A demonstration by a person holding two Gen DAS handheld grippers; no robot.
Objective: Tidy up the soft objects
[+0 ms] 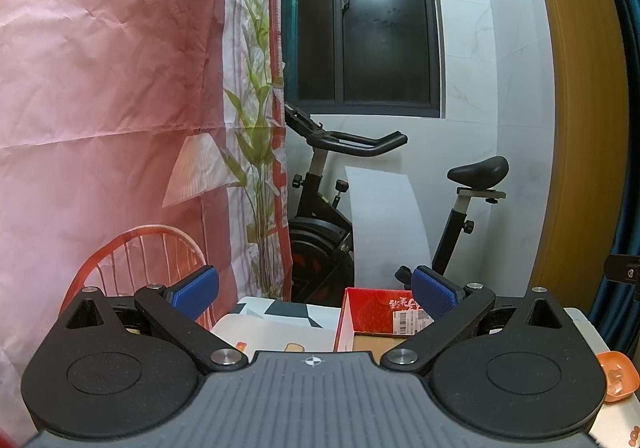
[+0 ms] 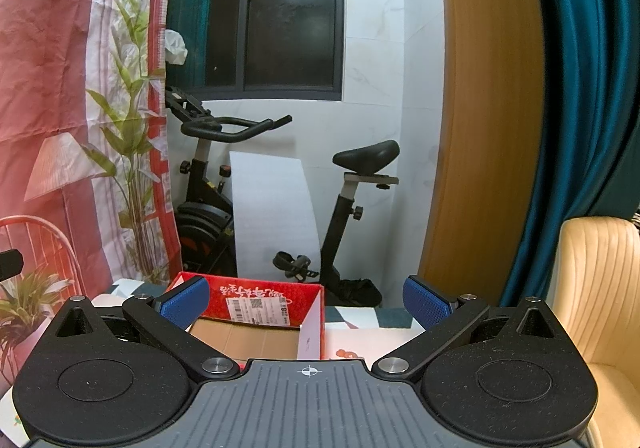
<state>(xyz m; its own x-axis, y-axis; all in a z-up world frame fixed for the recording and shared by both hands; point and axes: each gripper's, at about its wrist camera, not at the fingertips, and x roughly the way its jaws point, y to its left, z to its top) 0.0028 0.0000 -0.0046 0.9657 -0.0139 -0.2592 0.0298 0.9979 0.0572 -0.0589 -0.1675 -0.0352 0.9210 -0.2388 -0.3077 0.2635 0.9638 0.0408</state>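
An open red cardboard box [image 1: 376, 312] [image 2: 256, 304] with a bare brown floor stands on the table just beyond both grippers. My left gripper [image 1: 316, 294] is open, held above the table with the box's left wall between its blue pads and nothing gripped. My right gripper [image 2: 306, 302] is open too, hovering over the box's right wall, with nothing between its pads. No soft object shows in either view.
The table [image 1: 276, 322] [image 2: 368, 332] has a white patterned top. An orange dish [image 1: 616, 376] sits at its right edge. Behind stand an exercise bike [image 2: 216, 183], a red printed backdrop [image 1: 100, 107], a wooden panel [image 2: 484, 127], a teal curtain [image 2: 580, 87] and a beige chair [image 2: 600, 288].
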